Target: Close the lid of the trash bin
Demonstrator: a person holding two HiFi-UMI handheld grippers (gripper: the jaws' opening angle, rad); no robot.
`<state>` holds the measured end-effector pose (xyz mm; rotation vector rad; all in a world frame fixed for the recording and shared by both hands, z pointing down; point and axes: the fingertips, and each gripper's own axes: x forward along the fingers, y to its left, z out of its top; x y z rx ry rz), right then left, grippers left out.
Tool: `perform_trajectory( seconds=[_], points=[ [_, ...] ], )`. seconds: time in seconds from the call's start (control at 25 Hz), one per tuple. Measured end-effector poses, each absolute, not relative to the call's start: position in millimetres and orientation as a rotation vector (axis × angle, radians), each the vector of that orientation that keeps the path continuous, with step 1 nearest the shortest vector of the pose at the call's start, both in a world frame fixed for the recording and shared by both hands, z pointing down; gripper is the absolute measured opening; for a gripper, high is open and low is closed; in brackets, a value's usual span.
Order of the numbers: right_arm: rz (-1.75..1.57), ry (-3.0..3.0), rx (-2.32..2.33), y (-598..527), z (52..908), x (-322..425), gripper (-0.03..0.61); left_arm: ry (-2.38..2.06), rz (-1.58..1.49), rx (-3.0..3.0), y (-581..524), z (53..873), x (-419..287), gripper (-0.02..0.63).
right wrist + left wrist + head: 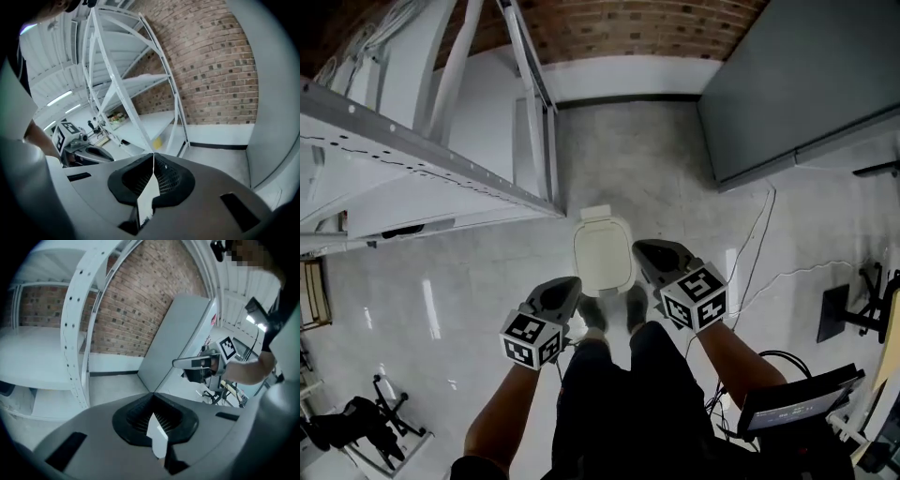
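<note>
Left gripper [568,285] jaws together, empty; right gripper [641,249] likewise; white trash bin [604,255] near both.

White trash bin [603,255], lid down, on floor beside shelving

White lidded plastic trash bin [605,255] on pale floor [487,281], just ahead of person's shoes [592,314]. Bin between tools: left tool [572,283] near its near-left corner, right tool [640,247] just beside its right edge. White metal shelving rack [441,155] left of bin. Grey flat panel [797,84] right, farther back. Red brick wall [647,28] behind all. Thin cable [757,246] on floor, right of right tool.
</note>
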<state>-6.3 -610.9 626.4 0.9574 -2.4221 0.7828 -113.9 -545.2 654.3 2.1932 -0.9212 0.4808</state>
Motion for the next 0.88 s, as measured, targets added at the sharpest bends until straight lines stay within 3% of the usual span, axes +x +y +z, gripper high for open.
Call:
perform_trajectory(
  seconds=[0.48, 0.88],
  points=[
    [0.651, -2.686, 1.07, -623.3, 451.5, -17.3, 0.009, -1.001, 0.038, 2.455, -579.8, 447.0, -109.1, -0.002],
    [0.552, -2.82, 1.076, -620.8, 377.9, -18.9, 0.009, -1.214, -0.095, 2.489, -572.2, 376.9, -134.0, -0.002]
  ],
)
